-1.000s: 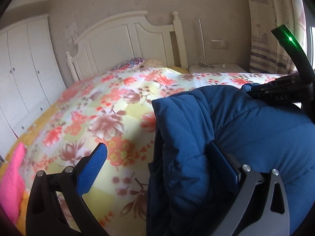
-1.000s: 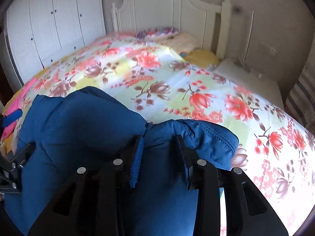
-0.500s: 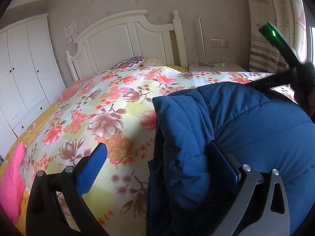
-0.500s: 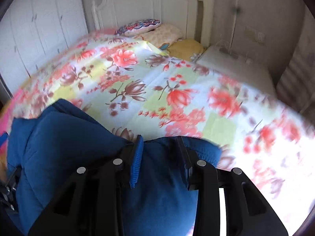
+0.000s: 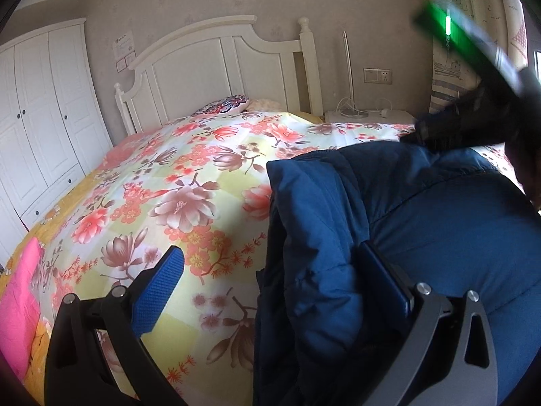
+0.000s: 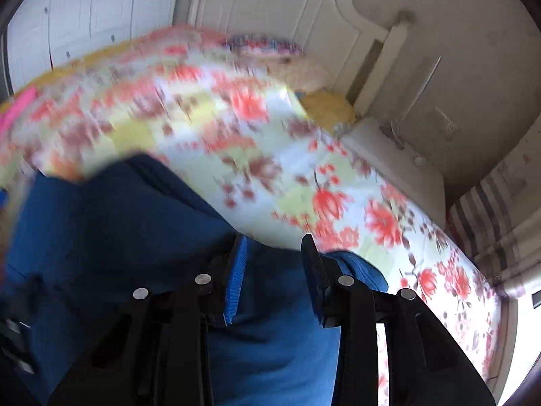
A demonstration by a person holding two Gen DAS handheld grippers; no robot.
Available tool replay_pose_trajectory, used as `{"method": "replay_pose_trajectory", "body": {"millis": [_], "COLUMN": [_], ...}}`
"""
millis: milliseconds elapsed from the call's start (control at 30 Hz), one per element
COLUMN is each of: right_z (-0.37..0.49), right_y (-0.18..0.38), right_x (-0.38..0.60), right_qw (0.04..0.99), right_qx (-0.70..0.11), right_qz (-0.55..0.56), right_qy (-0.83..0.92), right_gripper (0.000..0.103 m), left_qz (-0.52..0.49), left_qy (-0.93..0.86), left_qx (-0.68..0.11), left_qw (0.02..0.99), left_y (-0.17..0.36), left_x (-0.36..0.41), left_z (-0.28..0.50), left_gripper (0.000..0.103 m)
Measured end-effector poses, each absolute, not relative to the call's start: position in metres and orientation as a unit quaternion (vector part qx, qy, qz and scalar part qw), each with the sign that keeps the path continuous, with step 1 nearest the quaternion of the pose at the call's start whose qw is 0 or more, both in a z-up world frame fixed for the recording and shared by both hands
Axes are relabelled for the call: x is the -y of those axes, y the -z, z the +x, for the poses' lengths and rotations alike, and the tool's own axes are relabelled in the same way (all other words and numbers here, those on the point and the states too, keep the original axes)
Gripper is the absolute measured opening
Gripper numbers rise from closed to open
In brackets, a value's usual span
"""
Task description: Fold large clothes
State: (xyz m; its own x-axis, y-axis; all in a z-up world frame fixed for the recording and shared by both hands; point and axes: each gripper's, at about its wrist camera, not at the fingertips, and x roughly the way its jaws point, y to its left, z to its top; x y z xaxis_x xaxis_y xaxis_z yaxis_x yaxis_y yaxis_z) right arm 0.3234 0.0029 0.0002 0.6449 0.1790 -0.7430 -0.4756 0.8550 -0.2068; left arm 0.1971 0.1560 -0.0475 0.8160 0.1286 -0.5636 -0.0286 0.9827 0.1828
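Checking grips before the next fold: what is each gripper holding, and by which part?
The right gripper pinches a fold at the blue jacket's edge. The left gripper stands open, the jacket's edge draped against one finger, not clamped.

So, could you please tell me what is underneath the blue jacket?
The blue jacket lies on the floral bedspread, which shows all around it. Whatever else lies beneath is covered.

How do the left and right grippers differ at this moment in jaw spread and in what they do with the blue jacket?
The left gripper has its jaws spread wide, while the right gripper has its jaws close together. The left one has the blue jacket lying over one finger only, its other blue pad bare above the floral bedspread; the right one pinches a jacket fold between both pads. Both have black frames and blue pads.
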Motion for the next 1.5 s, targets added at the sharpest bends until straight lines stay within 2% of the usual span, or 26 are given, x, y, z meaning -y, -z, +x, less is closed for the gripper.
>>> {"method": "replay_pose_trajectory", "body": {"millis": [67,100,133,167,200,300,467,533,600,700,800,1033,1100,1167,1267,1433,1500], "right_z": [0.309,0.304,0.301,0.301,0.299,0.299,0.279,0.269,0.255,0.234,0.2,0.125,0.122,0.12,0.125,0.126,0.128], "right_y": [-0.018,-0.018,-0.011,0.008,0.026,0.023,-0.005,-0.002,0.005,-0.003,-0.007,-0.008,0.017,0.028,0.025,0.015,0.013], "right_x": [-0.02,-0.031,-0.044,-0.061,-0.074,-0.076,-0.052,-0.052,-0.051,-0.035,-0.013,0.037,0.033,0.04,0.044,0.061,0.086], "right_qw": [0.892,0.886,0.872,0.842,0.823,0.825,0.86,0.855,0.85,0.866,0.875,0.915,0.901,0.907,0.902,0.9,0.9], "right_qx": [-0.349,-0.347,-0.357,-0.39,-0.406,-0.405,-0.369,-0.376,-0.375,-0.367,-0.354,-0.277,-0.313,-0.289,-0.3,-0.321,-0.333], "right_qz": [-0.188,-0.202,-0.224,-0.267,-0.31,-0.311,-0.242,-0.249,-0.277,-0.249,-0.214,-0.124,-0.139,-0.121,-0.112,-0.05,0.023], "right_qy": [-0.216,-0.234,-0.248,-0.259,-0.249,-0.242,-0.255,-0.257,-0.243,-0.231,-0.251,-0.267,-0.267,-0.28,-0.291,-0.291,-0.28], "right_gripper": [0.036,0.041,0.056,0.066,0.068,0.068,0.069,0.075,0.075,0.08,0.091,0.09,0.086,0.087,0.088,0.093,0.094], "left_qz": [0.084,0.084,0.084,0.084,0.083,0.072,0.055,0.051,0.048,0.039,0.035,0.035,0.034,0.039,0.037,-0.044,-0.102], "left_qy": [-0.042,-0.043,-0.043,-0.043,-0.044,-0.04,-0.036,-0.036,-0.035,-0.035,-0.034,-0.036,-0.035,-0.036,-0.032,0.026,0.061], "left_qx": [-0.3,-0.3,-0.3,-0.301,-0.305,-0.313,-0.318,-0.322,-0.324,-0.325,-0.327,-0.327,-0.328,-0.328,-0.337,-0.38,-0.403], "left_qw": [0.949,0.949,0.949,0.949,0.948,0.946,0.946,0.945,0.944,0.944,0.944,0.944,0.943,0.943,0.94,0.924,0.907], "left_y": [0.048,0.048,0.048,0.048,0.049,0.051,0.054,0.054,0.054,0.056,0.056,0.055,0.056,0.056,0.055,0.059,0.065], "left_x": [-0.157,-0.157,-0.157,-0.157,-0.158,-0.164,-0.17,-0.171,-0.171,-0.173,-0.174,-0.172,-0.173,-0.171,-0.172,-0.2,-0.216], "left_z": [0.197,0.196,0.196,0.195,0.195,0.195,0.191,0.191,0.188,0.183,0.182,0.181,0.182,0.181,0.18,0.183,0.184], "left_gripper": [0.101,0.101,0.101,0.101,0.101,0.101,0.101,0.101,0.101,0.101,0.101,0.101,0.101,0.101,0.101,0.101,0.101]}}
